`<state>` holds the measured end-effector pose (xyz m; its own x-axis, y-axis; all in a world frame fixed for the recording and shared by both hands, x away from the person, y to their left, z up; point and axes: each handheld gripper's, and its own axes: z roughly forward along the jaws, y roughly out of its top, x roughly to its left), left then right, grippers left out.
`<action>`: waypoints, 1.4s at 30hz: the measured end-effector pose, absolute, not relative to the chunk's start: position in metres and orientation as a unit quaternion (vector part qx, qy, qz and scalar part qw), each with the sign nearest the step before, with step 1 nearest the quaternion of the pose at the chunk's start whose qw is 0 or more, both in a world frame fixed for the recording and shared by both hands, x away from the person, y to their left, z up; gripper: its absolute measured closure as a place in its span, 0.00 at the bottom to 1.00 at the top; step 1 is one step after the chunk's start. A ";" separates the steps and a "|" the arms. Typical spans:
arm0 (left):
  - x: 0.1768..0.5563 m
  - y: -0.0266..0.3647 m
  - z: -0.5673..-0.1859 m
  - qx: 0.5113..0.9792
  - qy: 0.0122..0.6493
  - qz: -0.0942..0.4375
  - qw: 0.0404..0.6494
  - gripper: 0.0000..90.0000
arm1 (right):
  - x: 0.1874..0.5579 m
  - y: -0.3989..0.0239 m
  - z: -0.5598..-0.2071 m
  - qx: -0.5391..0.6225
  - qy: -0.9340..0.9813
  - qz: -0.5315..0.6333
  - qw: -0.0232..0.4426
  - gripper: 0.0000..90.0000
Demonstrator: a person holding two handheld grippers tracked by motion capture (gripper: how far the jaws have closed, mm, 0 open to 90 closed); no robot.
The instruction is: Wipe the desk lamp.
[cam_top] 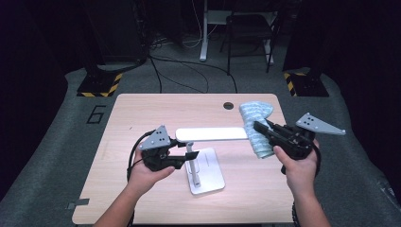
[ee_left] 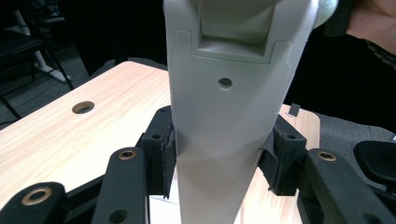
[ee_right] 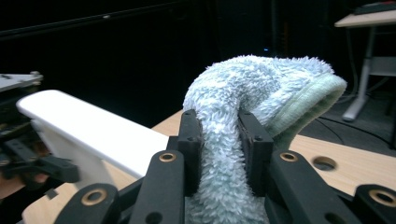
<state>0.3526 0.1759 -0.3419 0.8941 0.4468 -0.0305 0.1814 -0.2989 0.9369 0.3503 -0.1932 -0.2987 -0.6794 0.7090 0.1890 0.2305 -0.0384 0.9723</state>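
Note:
A white desk lamp stands mid-table on a flat base (cam_top: 206,176), its long head (cam_top: 213,134) lying level. My left gripper (cam_top: 186,158) is shut on the lamp's upright arm; in the left gripper view both pads (ee_left: 168,156) press the white arm (ee_left: 224,116), with the gripper (ee_left: 218,161) around it. My right gripper (cam_top: 259,127) is shut on a fluffy light-blue cloth (cam_top: 258,118) at the right end of the lamp head. In the right gripper view the cloth (ee_right: 252,88) bulges up between the jaws of that gripper (ee_right: 219,144), with the lamp head (ee_right: 88,126) to its left.
The wooden table (cam_top: 142,109) has a round cable hole (cam_top: 228,105) near its far edge. Beyond it are a chair (cam_top: 250,28), floor cables (cam_top: 189,71) and two stand feet with yellow-black stripes (cam_top: 100,87). A piece of tape (cam_top: 77,205) sits at the table's near left corner.

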 end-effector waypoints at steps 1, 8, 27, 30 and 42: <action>0.353 0.176 -0.342 0.797 0.197 0.119 0.558 0.58 | 0.350 -0.188 -0.297 0.346 0.670 0.629 0.188 0.82; 0.353 0.177 -0.342 0.798 0.194 0.121 0.557 0.58 | 0.344 -0.158 -0.291 0.311 0.681 0.642 0.168 0.82; 0.352 0.177 -0.342 0.795 0.200 0.117 0.560 0.58 | 0.328 -0.104 -0.283 0.232 0.705 0.658 0.127 0.82; 0.352 0.177 -0.343 0.795 0.200 0.117 0.560 0.58 | 0.325 -0.103 -0.285 0.226 0.706 0.660 0.122 0.82; 0.352 0.176 -0.343 0.794 0.201 0.119 0.561 0.58 | 0.313 -0.119 -0.300 0.227 0.705 0.664 0.102 0.82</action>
